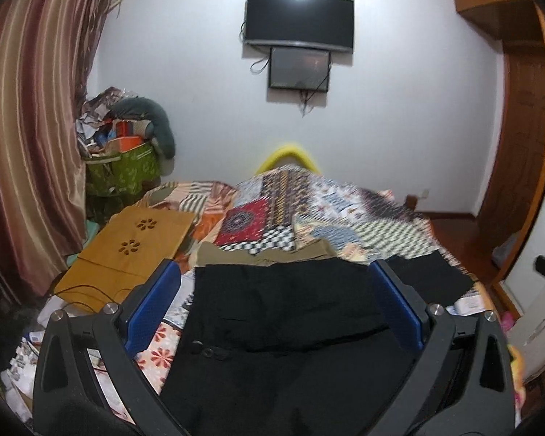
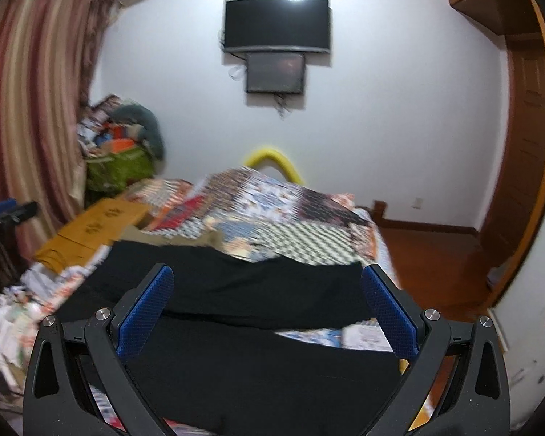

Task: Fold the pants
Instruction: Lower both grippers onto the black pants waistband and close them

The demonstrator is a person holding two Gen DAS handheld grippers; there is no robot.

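Black pants (image 1: 290, 312) of matte, soft cloth lie spread on a bed (image 1: 345, 203) covered with a patchwork quilt of checks, stripes and floral prints. In the left wrist view the garment fills the space under the left gripper (image 1: 276, 276); two small dark buttons (image 1: 209, 352) sit at its near left part, and a shallow crease runs across the fabric. The left gripper's jaws stand wide, their blue textured pads (image 1: 152, 312) flanking the cloth with nothing between them. A strip of khaki fabric (image 1: 236, 254) shows just beyond the far edge of the pants.

In the right wrist view the pants (image 2: 236, 290) form a broad dark band across the bed (image 2: 309, 225), with a fold line where one layer overlaps another. The right gripper (image 2: 269, 276) hangs above them with its jaws also wide and gripping nothing; its blue pads (image 2: 388, 316) have a fine grid texture.

A flat tan wooden board (image 1: 127, 250) with flower-shaped cutouts rests on the bed's left side. A striped satin curtain (image 1: 29, 109) hangs at the left, and two dark rectangular screens (image 1: 299, 18) are mounted on the pale wall.
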